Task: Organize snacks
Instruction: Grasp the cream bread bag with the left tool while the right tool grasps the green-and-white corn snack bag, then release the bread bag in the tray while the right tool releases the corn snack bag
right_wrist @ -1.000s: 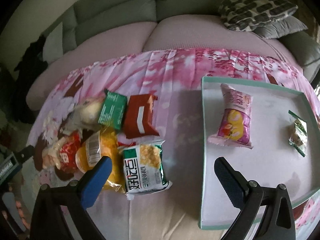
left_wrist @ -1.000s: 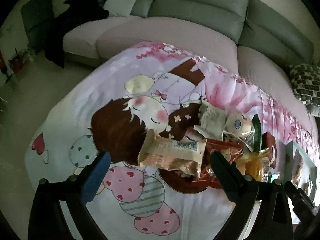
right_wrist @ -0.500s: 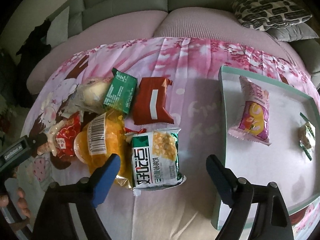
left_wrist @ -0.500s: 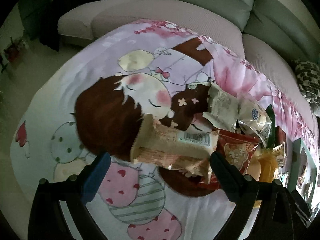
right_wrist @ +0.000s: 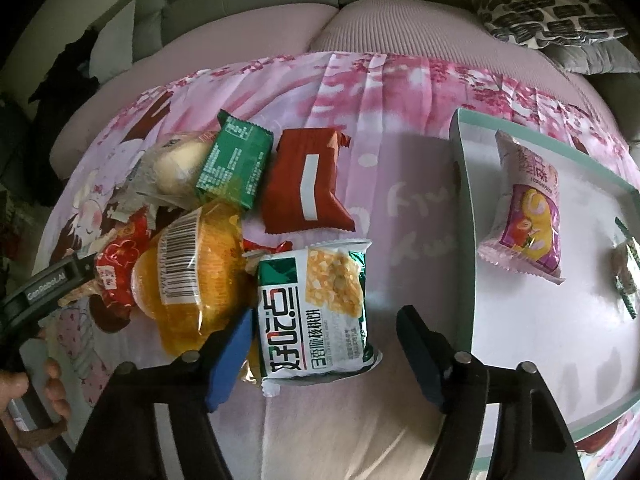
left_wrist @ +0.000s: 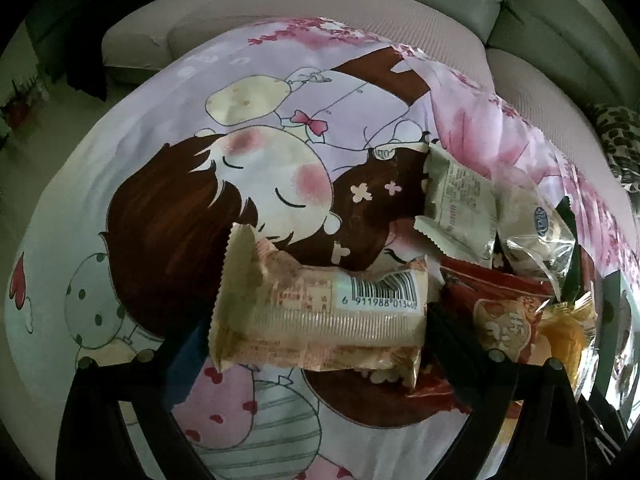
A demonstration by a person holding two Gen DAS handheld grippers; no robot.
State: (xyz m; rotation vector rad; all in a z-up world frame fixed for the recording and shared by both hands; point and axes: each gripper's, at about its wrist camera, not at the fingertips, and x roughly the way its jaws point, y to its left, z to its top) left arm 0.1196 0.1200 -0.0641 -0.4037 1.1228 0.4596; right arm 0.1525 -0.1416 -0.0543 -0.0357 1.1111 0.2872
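Note:
A beige snack packet with a barcode (left_wrist: 320,312) lies on the cartoon-print cloth (left_wrist: 200,140), at the left edge of a snack pile. My left gripper (left_wrist: 316,348) is open and straddles it, a finger beside each end. In the right wrist view a green-and-white packet (right_wrist: 316,308) lies between the blue pads (right_wrist: 230,360) of my right gripper (right_wrist: 324,356). Its jaws are closing, with gaps still showing on both sides of the packet. A white tray with a teal rim (right_wrist: 460,152) at the right holds a pink-purple packet (right_wrist: 528,208) and a small green-edged one (right_wrist: 626,272).
The pile also holds an orange packet (right_wrist: 188,276), a dark red packet (right_wrist: 308,188), a green packet (right_wrist: 236,164), a wrapped bun (right_wrist: 176,168) and a small red packet (right_wrist: 116,268). A hand (right_wrist: 24,392) holds the left gripper's body at the left. A sofa with a patterned cushion (right_wrist: 548,12) stands behind.
Both grippers have come down closer to the snacks. The left one now has the beige packet between its fingers. The right jaws have narrowed around the green-and-white packet.

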